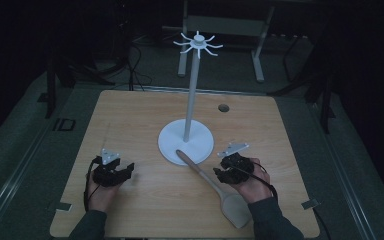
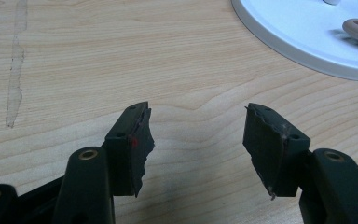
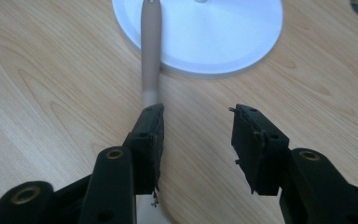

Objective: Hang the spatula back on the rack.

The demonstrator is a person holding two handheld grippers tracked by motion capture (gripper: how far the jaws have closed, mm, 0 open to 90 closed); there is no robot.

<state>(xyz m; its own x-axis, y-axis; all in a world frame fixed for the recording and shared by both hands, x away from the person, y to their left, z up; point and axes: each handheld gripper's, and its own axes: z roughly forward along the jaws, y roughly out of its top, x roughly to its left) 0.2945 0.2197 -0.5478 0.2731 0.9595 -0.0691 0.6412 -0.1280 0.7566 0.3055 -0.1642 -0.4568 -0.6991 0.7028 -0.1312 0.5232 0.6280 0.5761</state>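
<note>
A wooden table (image 1: 130, 115) with a white hanging stand (image 1: 186, 142) at its centre: round base, upright pole, and a crown of hooks (image 1: 198, 43) at the top. A pale spatula (image 1: 212, 187) lies flat on the near right of the table, its blade toward the near edge and its handle end, which carries a hanging hole, resting up on the rim of the stand's base. This raised handle leaves the shaft open to a grasp from the side.

The right gripper (image 3: 196, 121) sits low just beside the spatula; its jaws stand apart with only bare wood between them, and the shaft passes under the outer side of the left-hand jaw, not inside the gap. The left gripper (image 2: 198, 135) rests on the near left, jaws likewise apart and empty, well clear of the stand.

Room for moving: the table's left half and the strip near the front edge are bare. The spatula blade lies close to the near edge, and the pole and base limit any sweep toward the centre.
</note>
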